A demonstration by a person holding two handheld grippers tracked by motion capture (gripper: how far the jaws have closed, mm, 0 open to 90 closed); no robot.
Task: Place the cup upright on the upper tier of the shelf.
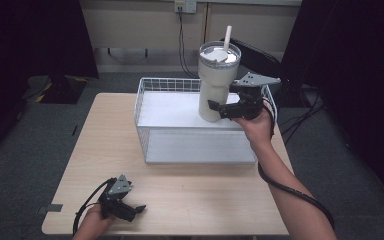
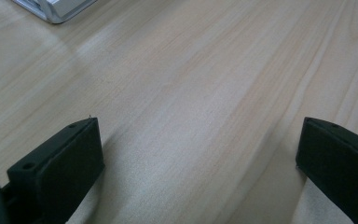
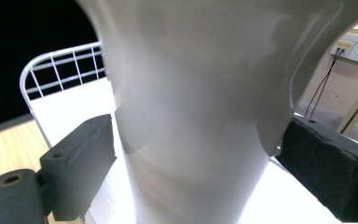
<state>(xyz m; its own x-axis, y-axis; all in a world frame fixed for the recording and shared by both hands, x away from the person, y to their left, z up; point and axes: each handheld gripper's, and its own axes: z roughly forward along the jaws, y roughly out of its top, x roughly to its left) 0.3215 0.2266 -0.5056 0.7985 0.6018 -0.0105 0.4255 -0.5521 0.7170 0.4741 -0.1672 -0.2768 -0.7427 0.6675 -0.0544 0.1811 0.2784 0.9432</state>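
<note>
Here the right gripper (image 1: 219, 109) holds its fingers (image 3: 77, 163) wide around the cup (image 1: 217, 82); the left gripper (image 1: 132, 210) rests wide open on the surface (image 1: 190, 195).

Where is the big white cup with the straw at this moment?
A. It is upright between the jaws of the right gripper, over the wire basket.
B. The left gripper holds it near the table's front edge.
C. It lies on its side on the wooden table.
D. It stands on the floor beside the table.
A: the white cup is upright between the right gripper jaws, over the wire basket; the left gripper is open over bare table.
</note>
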